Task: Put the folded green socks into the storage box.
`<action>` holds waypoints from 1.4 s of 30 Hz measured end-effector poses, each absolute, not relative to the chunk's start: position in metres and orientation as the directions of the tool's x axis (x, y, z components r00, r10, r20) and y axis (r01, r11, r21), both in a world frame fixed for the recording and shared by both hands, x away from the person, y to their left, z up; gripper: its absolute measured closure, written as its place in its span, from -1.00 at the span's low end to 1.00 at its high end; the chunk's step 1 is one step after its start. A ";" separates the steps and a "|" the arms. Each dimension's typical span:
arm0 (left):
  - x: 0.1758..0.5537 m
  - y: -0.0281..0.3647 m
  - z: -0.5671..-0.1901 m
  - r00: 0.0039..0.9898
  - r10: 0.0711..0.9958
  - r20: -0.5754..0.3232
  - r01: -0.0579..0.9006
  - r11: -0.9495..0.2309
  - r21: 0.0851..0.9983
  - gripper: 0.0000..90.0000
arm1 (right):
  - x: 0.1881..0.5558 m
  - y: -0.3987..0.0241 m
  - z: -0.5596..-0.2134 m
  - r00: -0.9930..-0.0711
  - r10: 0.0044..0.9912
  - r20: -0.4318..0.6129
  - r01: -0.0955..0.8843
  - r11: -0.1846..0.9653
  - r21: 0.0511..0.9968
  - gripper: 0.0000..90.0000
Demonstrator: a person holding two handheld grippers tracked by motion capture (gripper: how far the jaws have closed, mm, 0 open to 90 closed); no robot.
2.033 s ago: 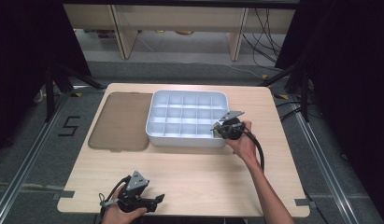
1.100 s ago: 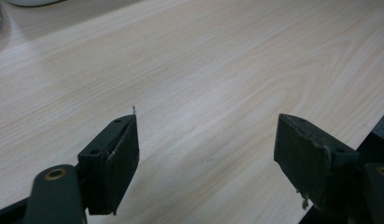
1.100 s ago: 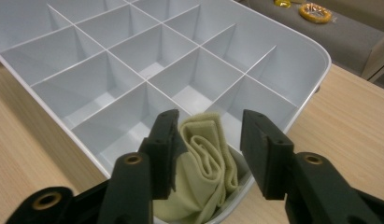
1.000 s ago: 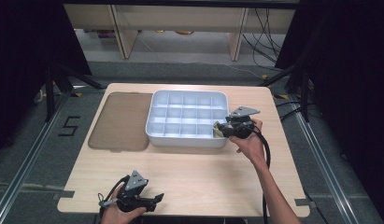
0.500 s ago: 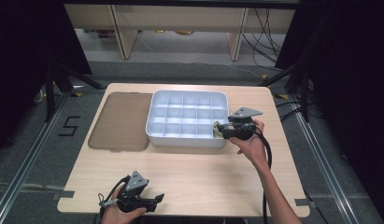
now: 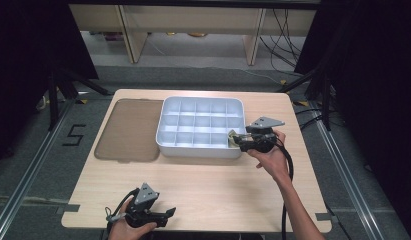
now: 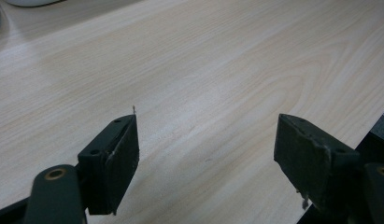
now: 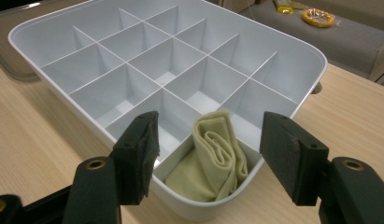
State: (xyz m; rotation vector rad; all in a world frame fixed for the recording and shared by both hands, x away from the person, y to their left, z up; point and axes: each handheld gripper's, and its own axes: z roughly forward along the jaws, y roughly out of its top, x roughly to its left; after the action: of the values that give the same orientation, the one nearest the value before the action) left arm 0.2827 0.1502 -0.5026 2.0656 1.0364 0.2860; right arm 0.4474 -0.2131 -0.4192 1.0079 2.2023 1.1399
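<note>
A white tray [image 6: 200, 152] split into several compartments stands in the middle of the table. A folded pale yellow-green cloth [image 8: 217, 154] lies in its near right corner compartment [image 6: 234, 136]. My right gripper [image 6: 239, 141] hovers at that corner, pointing left into the tray. Its jaws have just been opening. In the right gripper view they [image 8: 210, 119] stand on either side of the cloth, with the pads clear of it. My left gripper [image 6: 165, 214] rests open at the table's front edge, with bare wood between its jaws [image 7: 206, 121].
A flat brown lid [image 6: 128, 130] lies left of the tray, and its edge [image 8: 12, 60] shows behind the tray rim. The light wooden tabletop [image 6: 218, 185] stretches between both hands. A shelf with a yellow item [image 8: 318, 16] sits beyond the table.
The right gripper has drawn back to the right from over the tray's corner and its jaws have spread wider, leaving the cloth in the compartment. The left gripper has kept still.
</note>
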 end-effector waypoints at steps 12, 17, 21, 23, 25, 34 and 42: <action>0.283 0.150 -0.502 0.639 0.756 -0.141 0.577 -0.350 0.738 -0.51 | 0.433 -0.211 -0.416 -0.645 0.764 -0.005 0.430 0.368 0.825 -0.19; 0.283 0.152 -0.501 0.650 0.749 -0.125 0.567 -0.370 0.736 -0.51 | 0.429 -0.210 -0.415 -0.657 0.754 -0.023 0.404 0.377 0.833 -0.20; 0.283 0.151 -0.503 0.641 0.756 -0.136 0.575 -0.355 0.737 -0.51 | 0.424 -0.205 -0.415 -0.665 0.747 -0.002 0.415 0.372 0.830 -0.22; 0.283 0.151 -0.503 0.641 0.756 -0.136 0.575 -0.354 0.738 -0.51 | 0.422 -0.204 -0.415 -0.667 0.745 -0.002 0.420 0.378 0.825 -0.22; 0.282 0.150 -0.502 0.639 0.756 -0.146 0.577 -0.345 0.740 -0.51 | 0.420 -0.202 -0.416 -0.679 0.734 -0.009 0.414 0.393 0.821 -0.23; 0.283 0.152 -0.501 0.656 0.742 -0.134 0.569 -0.371 0.733 -0.51 | 0.414 -0.195 -0.421 -0.690 0.724 0.007 0.425 0.396 0.814 -0.33; 0.282 0.150 -0.502 0.640 0.756 -0.139 0.572 -0.348 0.742 -0.51 | 0.407 -0.193 -0.423 -0.694 0.720 0.016 0.427 0.394 0.814 -0.36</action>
State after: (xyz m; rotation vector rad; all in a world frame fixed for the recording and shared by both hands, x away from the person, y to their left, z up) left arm 0.2821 0.1497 -0.5017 2.0577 1.0338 0.2909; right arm 0.4072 -0.1925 -0.4227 0.9961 2.3178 1.2035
